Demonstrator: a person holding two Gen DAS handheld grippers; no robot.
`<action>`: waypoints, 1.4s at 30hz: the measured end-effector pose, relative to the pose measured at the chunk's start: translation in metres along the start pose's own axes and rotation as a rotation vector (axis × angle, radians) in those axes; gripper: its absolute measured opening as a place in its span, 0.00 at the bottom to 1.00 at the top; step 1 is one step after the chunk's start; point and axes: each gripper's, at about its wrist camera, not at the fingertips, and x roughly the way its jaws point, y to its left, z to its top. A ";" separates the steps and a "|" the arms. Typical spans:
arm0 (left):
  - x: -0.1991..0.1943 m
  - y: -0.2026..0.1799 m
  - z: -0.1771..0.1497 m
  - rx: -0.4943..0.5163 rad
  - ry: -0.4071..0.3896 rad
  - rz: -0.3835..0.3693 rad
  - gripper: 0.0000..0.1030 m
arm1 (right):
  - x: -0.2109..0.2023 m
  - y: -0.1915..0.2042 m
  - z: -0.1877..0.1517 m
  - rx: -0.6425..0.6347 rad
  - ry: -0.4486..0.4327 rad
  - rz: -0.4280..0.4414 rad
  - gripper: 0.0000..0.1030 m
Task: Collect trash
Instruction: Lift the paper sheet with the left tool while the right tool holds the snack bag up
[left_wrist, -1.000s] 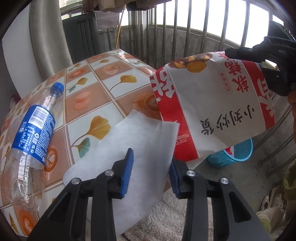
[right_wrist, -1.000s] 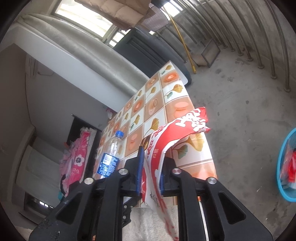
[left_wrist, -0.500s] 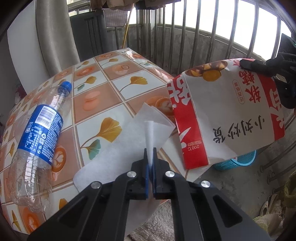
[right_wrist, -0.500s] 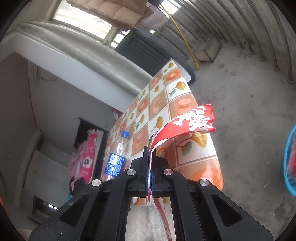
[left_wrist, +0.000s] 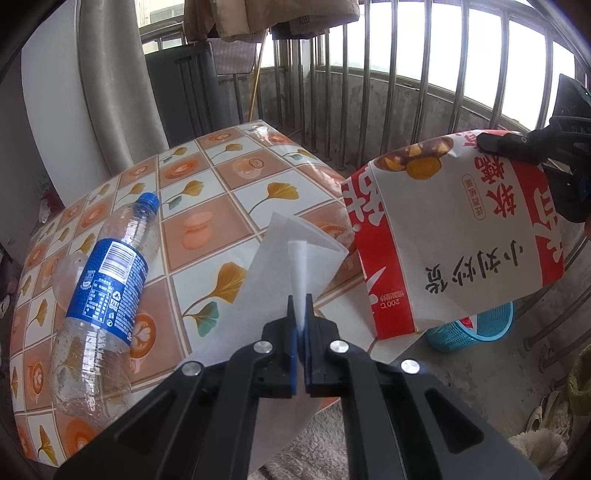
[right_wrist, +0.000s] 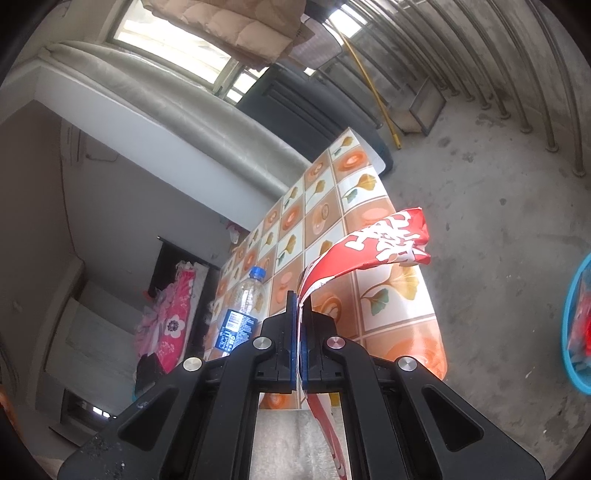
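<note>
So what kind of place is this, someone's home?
Probably an enclosed home balcony: metal railing bars let in daylight, laundry hangs overhead, and a table with a patterned cloth stands on bare concrete floor.

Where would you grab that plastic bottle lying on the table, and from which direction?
The plastic bottle lies on its side on the tiled table, blue cap pointing away. I'd probably grip across the labelled middle, coming down from above with the jaws straddling its width. The round body could roll, and the middle looks the firmest, most balanced part.
</note>
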 end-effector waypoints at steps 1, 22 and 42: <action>-0.002 0.000 0.000 0.001 -0.005 0.002 0.02 | -0.001 0.000 0.000 -0.001 -0.002 0.000 0.00; -0.028 -0.012 0.016 0.045 -0.100 0.035 0.02 | -0.022 0.001 -0.004 0.000 -0.044 0.006 0.00; -0.043 -0.058 0.036 0.149 -0.170 0.004 0.02 | -0.070 -0.019 -0.008 0.038 -0.139 0.011 0.00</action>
